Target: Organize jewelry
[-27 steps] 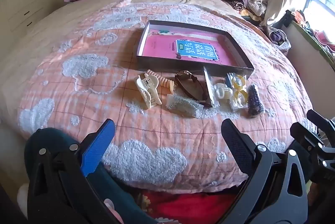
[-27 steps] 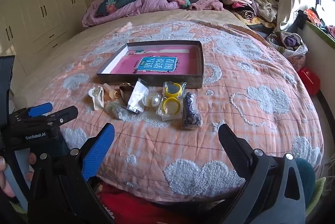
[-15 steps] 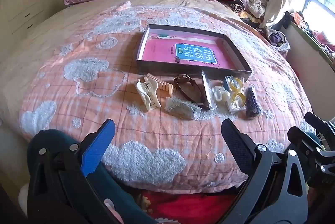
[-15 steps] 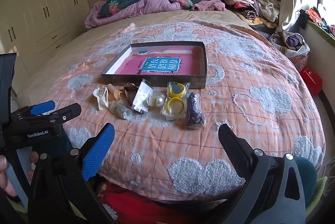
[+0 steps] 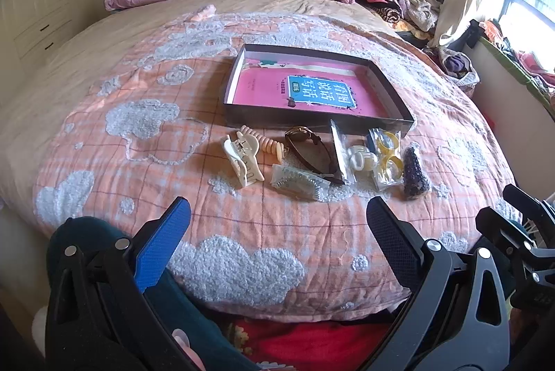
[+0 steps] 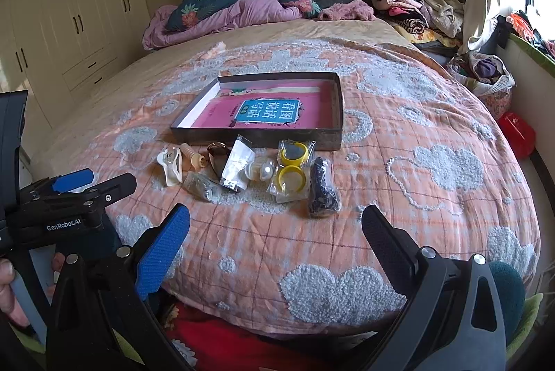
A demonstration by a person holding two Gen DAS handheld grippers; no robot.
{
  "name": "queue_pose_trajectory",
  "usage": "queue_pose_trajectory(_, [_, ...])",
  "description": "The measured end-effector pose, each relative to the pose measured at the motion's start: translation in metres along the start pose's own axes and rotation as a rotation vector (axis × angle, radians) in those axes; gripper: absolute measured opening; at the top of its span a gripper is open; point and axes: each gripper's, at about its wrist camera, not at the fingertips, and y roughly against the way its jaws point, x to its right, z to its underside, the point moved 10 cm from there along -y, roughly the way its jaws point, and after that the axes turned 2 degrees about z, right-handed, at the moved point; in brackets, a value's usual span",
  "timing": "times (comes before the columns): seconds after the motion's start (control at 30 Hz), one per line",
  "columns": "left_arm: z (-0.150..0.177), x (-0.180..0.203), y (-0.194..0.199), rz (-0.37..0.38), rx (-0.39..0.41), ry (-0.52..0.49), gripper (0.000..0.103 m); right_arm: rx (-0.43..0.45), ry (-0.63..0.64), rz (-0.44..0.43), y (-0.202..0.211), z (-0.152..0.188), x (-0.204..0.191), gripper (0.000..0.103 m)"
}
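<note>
Several small pieces sit in clear bags, their contents hard to make out. The shallow box on the bed holds only a pink book. The jewelry lies in a row just near of it. Left gripper and right gripper both gape wide, grasping nothing

The bedspread was peach-orange plaid with fluffy pale-blue clouds. On it, the dark grey box held a pink book with a blue label. Just before the box lay a cream hair claw, yellow rings and a brown watch.
</note>
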Motion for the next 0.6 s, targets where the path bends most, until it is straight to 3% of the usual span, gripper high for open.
queue_pose_trajectory(0.6, [-0.0013,0.0010,0.0008,-0.002,0.004,-0.004,0.095,0.003,-0.002,0.000,0.0010,-0.0006,-0.0004,0.099])
